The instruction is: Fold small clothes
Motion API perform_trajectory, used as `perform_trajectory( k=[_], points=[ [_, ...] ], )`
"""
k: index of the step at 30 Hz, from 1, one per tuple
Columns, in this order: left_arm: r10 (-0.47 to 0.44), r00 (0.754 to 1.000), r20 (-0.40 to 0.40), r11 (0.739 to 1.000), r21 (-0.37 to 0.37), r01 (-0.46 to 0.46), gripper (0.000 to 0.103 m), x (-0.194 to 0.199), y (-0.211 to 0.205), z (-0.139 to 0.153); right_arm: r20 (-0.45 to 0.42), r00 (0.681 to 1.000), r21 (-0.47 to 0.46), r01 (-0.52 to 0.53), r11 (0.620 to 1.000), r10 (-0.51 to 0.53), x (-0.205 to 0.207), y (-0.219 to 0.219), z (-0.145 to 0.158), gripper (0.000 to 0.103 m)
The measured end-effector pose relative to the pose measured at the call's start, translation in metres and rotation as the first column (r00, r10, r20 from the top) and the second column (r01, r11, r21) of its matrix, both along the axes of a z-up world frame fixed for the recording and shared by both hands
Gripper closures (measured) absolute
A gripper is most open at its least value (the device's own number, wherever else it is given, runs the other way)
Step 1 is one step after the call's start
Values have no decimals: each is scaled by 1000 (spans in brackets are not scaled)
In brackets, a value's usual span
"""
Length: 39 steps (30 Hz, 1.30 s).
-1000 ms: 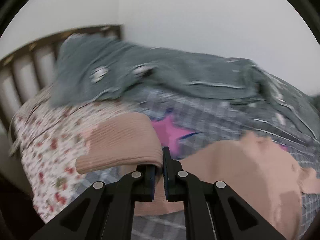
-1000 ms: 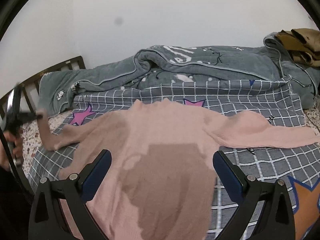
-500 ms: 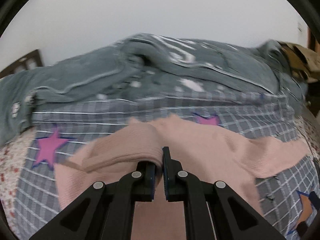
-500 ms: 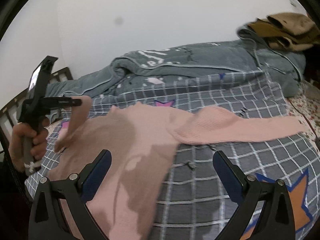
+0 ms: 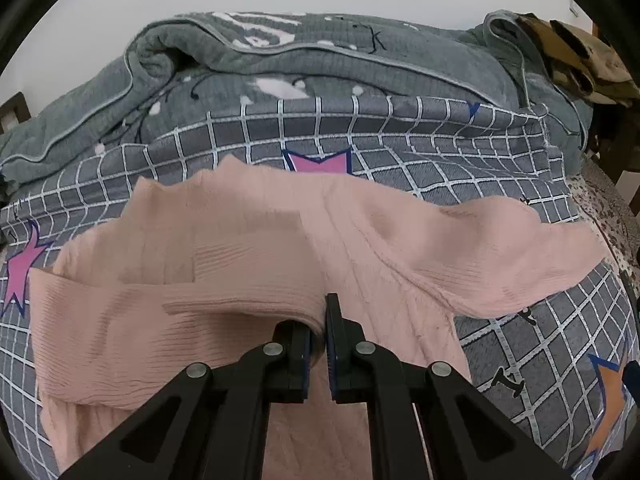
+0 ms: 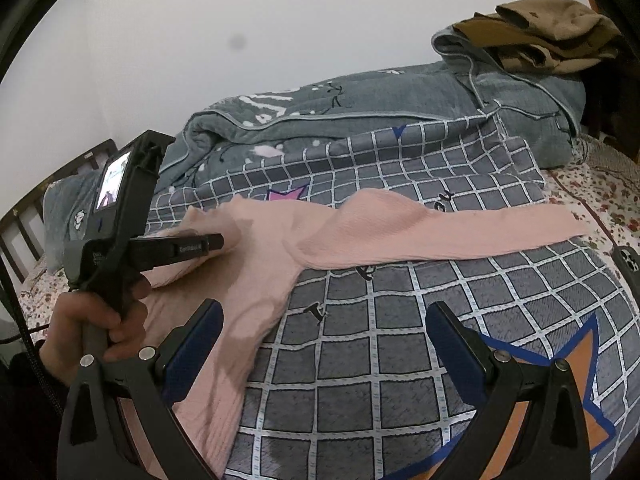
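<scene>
Presently, the pink sweater's (image 5: 360,240) sleeve cuff is held clamped in the left hand-held gripper (image 5: 318,332) mid-fold; release onto the body ahead is called for, while the right hand-held gripper (image 6: 324,344) is held wide, empty.

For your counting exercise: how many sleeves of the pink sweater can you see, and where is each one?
2. One sleeve is folded across the pink sweater's body, pinched in the left gripper. The other sleeve lies stretched out flat on the checked quilt. None seems hidden.
</scene>
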<state>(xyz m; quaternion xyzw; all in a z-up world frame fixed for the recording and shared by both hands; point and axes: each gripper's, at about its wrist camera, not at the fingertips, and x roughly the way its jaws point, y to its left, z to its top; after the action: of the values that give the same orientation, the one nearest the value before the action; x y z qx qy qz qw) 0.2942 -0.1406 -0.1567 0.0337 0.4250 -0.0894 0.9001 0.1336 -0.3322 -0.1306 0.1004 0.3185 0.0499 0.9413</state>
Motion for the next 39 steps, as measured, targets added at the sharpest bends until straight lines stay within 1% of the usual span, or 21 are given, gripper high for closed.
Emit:
perform_trajectory(
  k=[6, 9, 11, 12, 13, 16, 21, 24, 27, 30, 32, 33, 34, 36, 38, 39],
  points=[
    [-12, 1000, -15, 1000, 3, 12, 95, 2, -3, -1, -15, 1000, 2, -3, 1000, 3, 5, 3, -3, 3],
    [-17, 1000, -6, 1000, 11, 17, 92, 1, -4, 2, -16, 1000, -2, -4, 1000, 4, 7, 7, -3, 3],
    [-18, 1000, 1, 1000, 11, 18, 82, -1, -4, 5, -16, 1000, -7, -4, 1000, 4, 7, 9, -2, 3],
    [-19, 1000, 8, 1000, 7, 19, 73, -2, -2, 7, -16, 1000, -7, -4, 1000, 4, 7, 10, -2, 3],
    [-17, 1000, 16, 1000, 7, 17, 65, -3, 0, 10, -17, 1000, -6, -5, 1000, 5, 7, 10, -2, 3],
    [-9, 999, 40, 1000, -2, 9, 65, -7, 13, 20, -21, 1000, 7, -9, 1000, 9, 11, 14, -1, 3],
    [44, 998, 36, 998, -40, -43, 65, -8, 57, 34, -29, 999, 11, -27, 1000, 27, 24, 31, 1, 3],
    [84, 996, 40, 996, -34, -82, 65, -10, 83, 37, -17, 998, -14, -54, 998, 54, 31, 50, 5, 4],
    [130, 991, 40, 991, -31, -129, 65, -12, 115, 38, -13, 997, -50, -81, 995, 81, 41, 69, 5, 7],
    [191, 981, 36, 982, -25, -190, 63, -13, 152, 35, -44, 996, -59, -79, 995, 76, 54, 80, -1, 13],
    [237, 971, 26, 971, -29, -236, 54, -14, 181, 29, -68, 995, -51, -73, 996, 70, 62, 83, -6, 18],
    [252, 967, 19, 967, -37, -251, 34, -14, 191, 26, -76, 995, -51, -70, 996, 66, 66, 84, -9, 19],
    [268, 963, 18, 962, -54, -267, 24, -14, 202, 23, -83, 995, -57, -64, 996, 59, 70, 84, -12, 20],
    [307, 951, 25, 949, -82, -304, 24, -15, 224, 16, -109, 993, -82, -43, 996, 34, 81, 85, -18, 24],
    [312, 950, 7, 947, -77, -311, 24, -10, 233, 7, -134, 991, -92, -31, 995, 18, 91, 84, -25, 30],
    [311, 950, 0, 948, -76, -310, 24, -9, 234, 4, -148, 989, -95, -25, 995, 11, 97, 83, -29, 32]
  ],
)
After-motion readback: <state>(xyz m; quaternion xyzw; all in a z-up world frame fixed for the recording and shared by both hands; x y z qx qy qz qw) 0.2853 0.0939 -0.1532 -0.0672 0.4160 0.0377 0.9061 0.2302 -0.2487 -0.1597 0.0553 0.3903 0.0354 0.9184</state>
